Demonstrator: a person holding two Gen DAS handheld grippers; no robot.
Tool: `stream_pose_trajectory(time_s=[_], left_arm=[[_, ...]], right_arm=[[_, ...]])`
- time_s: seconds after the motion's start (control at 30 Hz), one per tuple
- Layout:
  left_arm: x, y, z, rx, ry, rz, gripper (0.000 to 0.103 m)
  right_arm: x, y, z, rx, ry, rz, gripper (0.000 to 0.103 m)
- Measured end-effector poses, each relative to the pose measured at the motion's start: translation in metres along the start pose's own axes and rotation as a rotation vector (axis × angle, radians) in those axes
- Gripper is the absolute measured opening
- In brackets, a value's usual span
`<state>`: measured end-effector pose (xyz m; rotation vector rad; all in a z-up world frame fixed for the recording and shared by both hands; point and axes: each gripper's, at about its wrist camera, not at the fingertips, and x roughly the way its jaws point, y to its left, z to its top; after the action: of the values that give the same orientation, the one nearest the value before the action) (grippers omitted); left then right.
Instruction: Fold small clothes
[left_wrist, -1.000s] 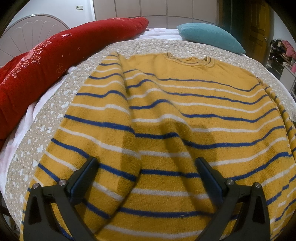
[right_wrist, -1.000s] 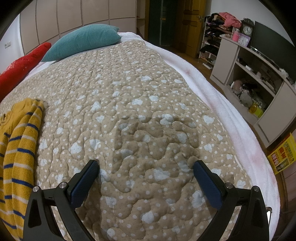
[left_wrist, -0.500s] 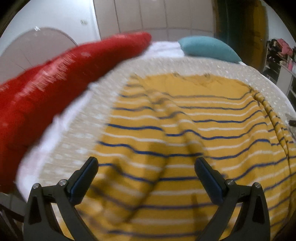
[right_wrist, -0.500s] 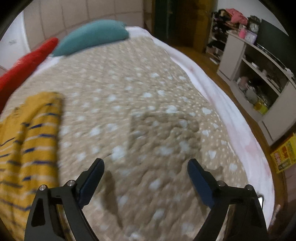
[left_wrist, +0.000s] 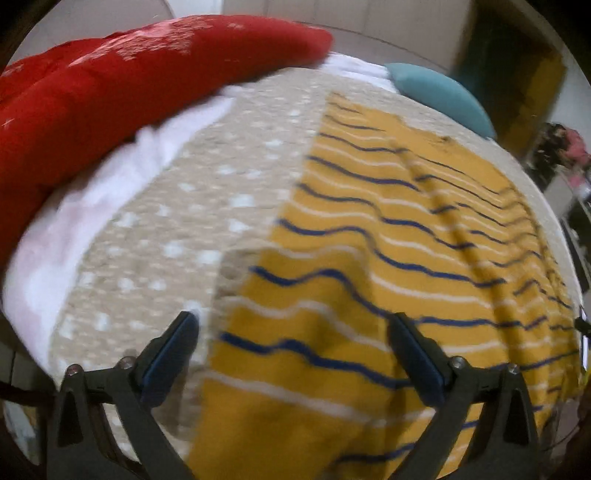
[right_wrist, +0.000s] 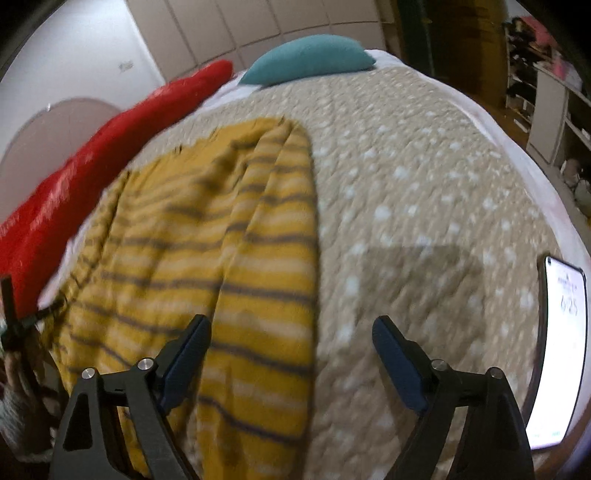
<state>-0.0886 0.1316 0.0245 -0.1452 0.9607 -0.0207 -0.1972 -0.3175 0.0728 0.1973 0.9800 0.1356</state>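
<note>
We have the striped sweater (left_wrist: 388, 258) flat on the quilt (left_wrist: 192, 221), long axis running from us up toward the teal pillow (left_wrist: 439, 96); each claw sits over one long side edge near the hem end. Left gripper (left_wrist: 291, 350) straddles the edge nearer the red bolster (left_wrist: 110, 81), right gripper (right_wrist: 291, 350) the edge on the bare-quilt side. Both sets of jaws are wide but closing, nothing pinched yet; neither hand looks nearer, so we'd guess a two-handed edge grab.

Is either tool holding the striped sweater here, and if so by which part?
Nothing is held. The left tool and right tool hang above the sweater, jaws closing but pressing on no fabric.
</note>
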Motion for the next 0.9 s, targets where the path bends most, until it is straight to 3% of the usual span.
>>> stream_pose_trajectory(time_s=[0.03, 0.07, 0.13, 0.17, 0.23, 0.37, 0.47, 0.5, 0.57, 0.63, 0.73, 0.9], left_arm=[[0.0, -0.006, 0.0, 0.018, 0.003, 0.016, 0.066], [0.0, -0.009, 0.002, 0.024, 0.01, 0.034, 0.041], [-0.005, -0.009, 0.009, 0.015, 0.022, 0.013, 0.014], [-0.011, -0.004, 0.014, 0.002, 0.018, 0.03, 0.014], [-0.023, 0.007, 0.027, -0.004, -0.028, 0.118, 0.014], [-0.042, 0.055, 0.06, -0.103, -0.096, 0.311, 0.014], [-0.042, 0.093, 0.072, -0.188, -0.088, 0.425, 0.018], [-0.041, 0.101, 0.074, -0.213, -0.078, 0.425, 0.019], [-0.045, 0.116, 0.072, -0.271, -0.076, 0.38, 0.03], [-0.051, 0.119, 0.067, -0.293, -0.106, 0.366, 0.04], [-0.057, 0.111, 0.061, -0.301, -0.134, 0.347, 0.05], [-0.072, 0.074, 0.049, -0.266, -0.163, 0.243, 0.057]], right_arm=[[0.003, 0.005, -0.004, -0.023, 0.019, -0.017, 0.07], [0.007, 0.012, -0.009, -0.058, 0.045, -0.039, 0.044], [0.007, 0.016, -0.007, -0.076, 0.056, -0.02, 0.026], [0.003, 0.013, -0.004, -0.063, 0.047, -0.009, 0.014], [-0.008, 0.001, 0.009, -0.019, -0.006, -0.033, 0.009], [-0.022, -0.052, 0.034, 0.123, -0.118, -0.224, 0.009], [-0.015, -0.079, 0.04, 0.179, -0.12, -0.364, 0.014], [-0.016, -0.085, 0.039, 0.204, -0.119, -0.359, 0.018], [-0.025, -0.091, 0.031, 0.247, -0.151, -0.295, 0.038], [-0.034, -0.089, 0.024, 0.239, -0.178, -0.291, 0.049], [-0.045, -0.088, 0.015, 0.231, -0.193, -0.302, 0.049], [-0.062, -0.081, -0.006, 0.177, -0.161, -0.192, 0.053]])
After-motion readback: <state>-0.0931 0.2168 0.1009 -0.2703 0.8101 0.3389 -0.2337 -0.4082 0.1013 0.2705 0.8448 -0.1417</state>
